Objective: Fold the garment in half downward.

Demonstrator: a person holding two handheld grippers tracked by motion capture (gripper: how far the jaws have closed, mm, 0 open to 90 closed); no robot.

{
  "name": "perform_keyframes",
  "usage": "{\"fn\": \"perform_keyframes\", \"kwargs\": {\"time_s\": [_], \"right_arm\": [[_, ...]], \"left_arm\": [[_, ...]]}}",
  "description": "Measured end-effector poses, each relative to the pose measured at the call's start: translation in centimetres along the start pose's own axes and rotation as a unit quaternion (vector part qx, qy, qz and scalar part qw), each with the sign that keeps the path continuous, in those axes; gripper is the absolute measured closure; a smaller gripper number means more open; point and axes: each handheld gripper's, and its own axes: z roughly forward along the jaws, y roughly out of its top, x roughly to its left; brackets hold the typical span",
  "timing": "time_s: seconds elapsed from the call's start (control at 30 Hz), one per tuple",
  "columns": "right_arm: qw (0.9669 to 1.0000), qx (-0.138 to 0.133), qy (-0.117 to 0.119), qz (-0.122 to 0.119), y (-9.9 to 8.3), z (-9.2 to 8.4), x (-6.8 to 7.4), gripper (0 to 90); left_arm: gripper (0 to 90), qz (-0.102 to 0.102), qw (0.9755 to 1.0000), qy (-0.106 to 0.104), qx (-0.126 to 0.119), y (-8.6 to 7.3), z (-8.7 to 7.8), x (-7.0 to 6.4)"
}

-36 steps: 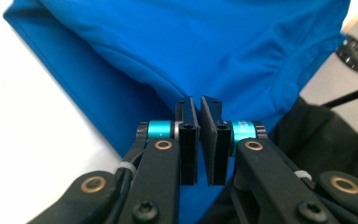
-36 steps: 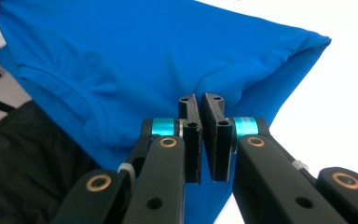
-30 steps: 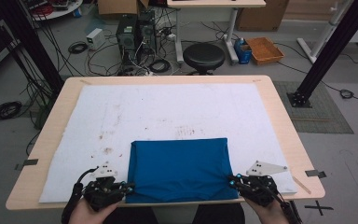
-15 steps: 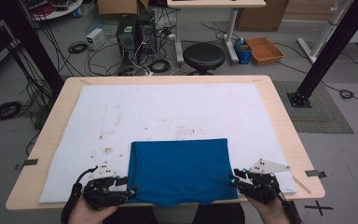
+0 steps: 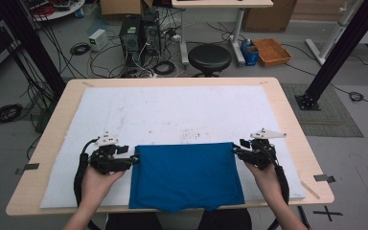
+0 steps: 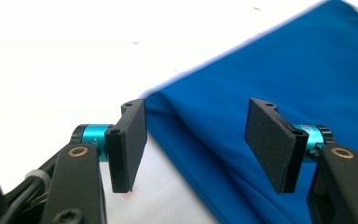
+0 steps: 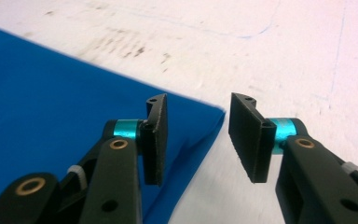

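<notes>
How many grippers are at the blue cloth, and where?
2. The left gripper sits at the far left corner of the blue cloth, jaws open; the right gripper sits at its far right corner, jaws open.

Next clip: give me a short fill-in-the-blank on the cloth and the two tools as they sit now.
1. The folded cloth is ____ in colour.
2. The left tool is at the cloth's far-left corner with its jaws ____.
3. The right tool is at the cloth's far-____ corner.
4. The cloth lies on a ____ mat covering the table.

Missing words: blue; open; right; white
</notes>
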Motion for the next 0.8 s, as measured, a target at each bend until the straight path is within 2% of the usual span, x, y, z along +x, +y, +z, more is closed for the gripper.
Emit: {"fn": "perform_keyframes", "kwargs": {"time_s": [0.13,0.23,0.33,0.47,0.57,0.63,0.73,0.8], "right_arm": [[0.9999,0.009,-0.012,0.007,0.5,1.7,-0.7,57.0],[0.9993,0.018,-0.017,0.026,0.7,2.8,-1.3,56.2],[0.9985,0.032,-0.017,0.040,0.7,3.7,-1.7,55.3],[0.9979,0.051,-0.015,0.039,0.4,4.6,-1.9,57.7],[0.9974,0.064,-0.012,0.031,0.2,5.1,-1.9,63.8],[0.9979,0.061,-0.015,0.015,0.1,5.1,-1.8,69.6],[0.9979,0.063,-0.001,0.009,-0.1,4.9,-1.8,81.0],[0.9982,0.059,-0.004,-0.007,-0.2,4.8,-1.5,85.1]], "left_arm": [[39.9,-0.022,0.9996,0.020,0.002,1.0,2.0,1.4],[41.9,-0.028,0.9993,0.020,0.014,1.5,3.4,1.8],[45.7,-0.022,0.9989,0.018,0.038,1.5,4.4,1.6],[52.0,-0.020,0.9976,0.026,0.061,1.1,5.1,1.6],[58.3,-0.005,0.9973,0.039,0.061,1.0,5.1,1.5],[64.1,0.011,0.9969,0.043,0.064,0.9,5.0,1.3],[73.4,0.031,0.9969,0.043,0.059,0.7,5.0,0.8],[80.6,0.039,0.9969,0.037,0.057,0.6,5.1,0.6]]}}
